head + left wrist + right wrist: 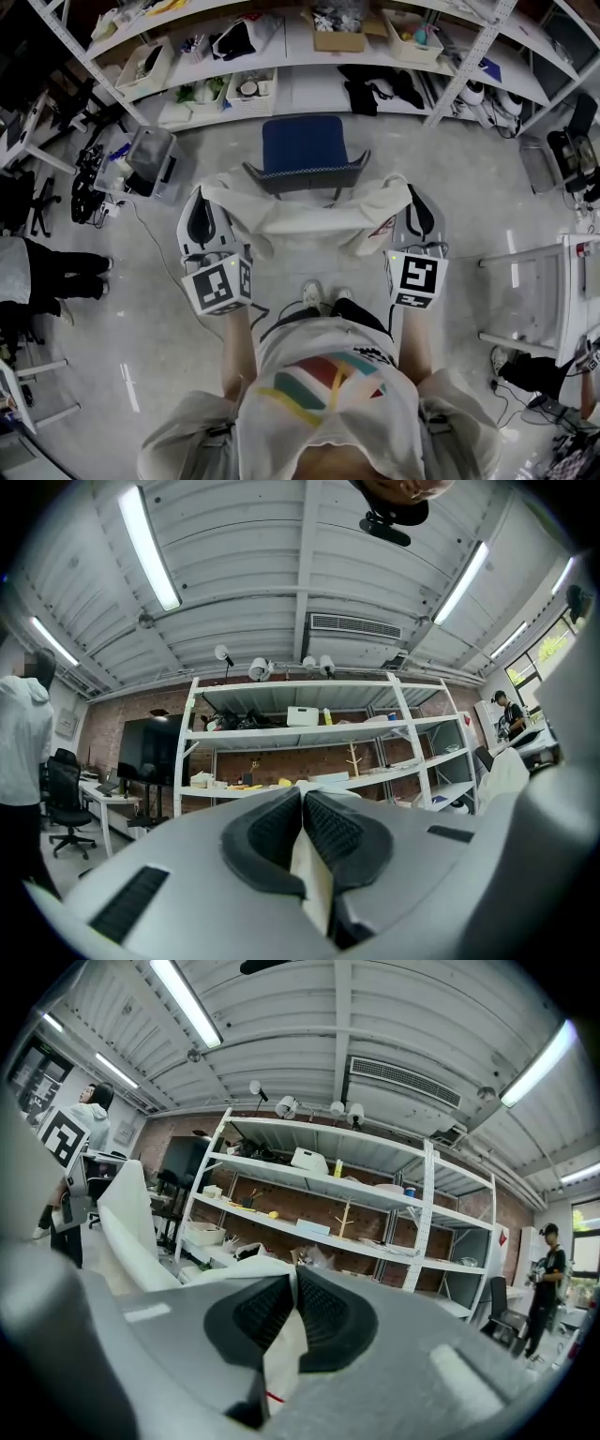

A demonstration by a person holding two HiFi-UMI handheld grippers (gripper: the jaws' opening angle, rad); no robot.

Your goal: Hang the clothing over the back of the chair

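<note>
A cream-white garment hangs stretched between my two grippers, in front of a blue chair with a dark mesh back. My left gripper is shut on the garment's left end; white cloth shows pinched between its dark pads. My right gripper is shut on the right end, where cloth with a red mark is clamped between its pads. The cloth sags just on the near side of the chair back and covers its lower part.
White shelving with boxes and bins runs behind the chair. A clear bin and cables lie at left, white table frames at right. A bystander stands far left. My own feet are just short of the chair.
</note>
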